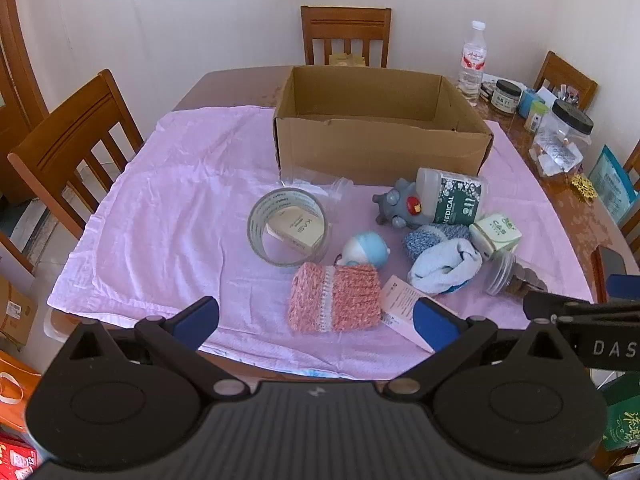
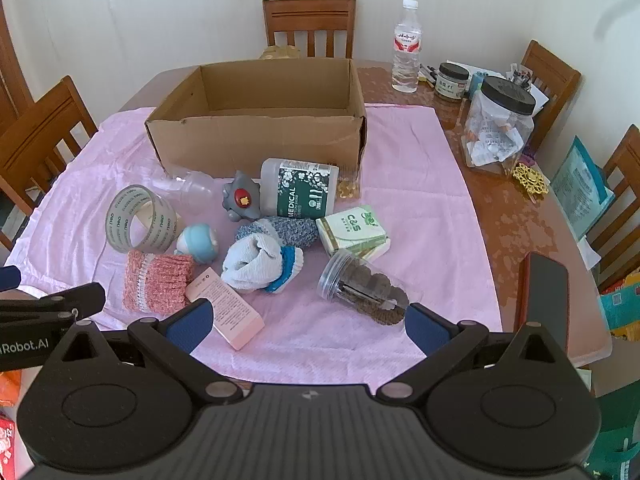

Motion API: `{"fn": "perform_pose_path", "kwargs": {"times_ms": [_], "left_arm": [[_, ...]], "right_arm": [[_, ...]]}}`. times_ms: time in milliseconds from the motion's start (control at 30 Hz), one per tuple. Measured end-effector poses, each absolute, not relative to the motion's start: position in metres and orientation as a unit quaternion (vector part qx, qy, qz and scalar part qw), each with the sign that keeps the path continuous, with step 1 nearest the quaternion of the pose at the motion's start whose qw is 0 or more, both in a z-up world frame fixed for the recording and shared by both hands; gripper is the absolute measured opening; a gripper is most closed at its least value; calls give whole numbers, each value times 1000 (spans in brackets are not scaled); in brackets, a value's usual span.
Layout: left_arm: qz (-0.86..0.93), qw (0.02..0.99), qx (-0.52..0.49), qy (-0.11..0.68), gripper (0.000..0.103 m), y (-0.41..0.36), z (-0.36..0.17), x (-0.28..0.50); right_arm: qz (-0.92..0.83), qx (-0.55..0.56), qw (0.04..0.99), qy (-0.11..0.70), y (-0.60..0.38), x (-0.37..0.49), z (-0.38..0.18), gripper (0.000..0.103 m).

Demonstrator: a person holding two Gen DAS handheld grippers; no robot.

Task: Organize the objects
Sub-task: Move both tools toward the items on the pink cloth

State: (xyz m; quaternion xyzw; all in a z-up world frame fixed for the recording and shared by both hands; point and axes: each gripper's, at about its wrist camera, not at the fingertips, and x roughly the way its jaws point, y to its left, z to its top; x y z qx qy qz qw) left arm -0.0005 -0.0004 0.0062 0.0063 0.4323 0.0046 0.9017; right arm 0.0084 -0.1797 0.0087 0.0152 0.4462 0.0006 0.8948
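Black fingers (image 1: 198,322), blue pads (image 2: 424,330)

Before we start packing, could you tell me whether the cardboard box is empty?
Apparently empty: the cardboard box shows only bare inner walls; its floor is hidden.

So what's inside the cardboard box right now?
Nothing that shows: the cardboard box looks empty, with bare inner walls in both views. Its near wall hides the front strip of the floor.

2 wrist fisheyes side by side, angled down from the near edge over the same cluttered table (image 1: 224,80).
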Motion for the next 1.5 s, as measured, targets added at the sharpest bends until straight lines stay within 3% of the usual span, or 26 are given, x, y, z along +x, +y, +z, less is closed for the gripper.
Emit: {"fn": "perform_pose_path", "kwargs": {"times_ms": [1500], "left_arm": [[-64, 895, 48, 439, 102, 5, 8, 34]], "right_arm": [[-38, 6, 885, 465, -168, 29, 17, 103]]}}
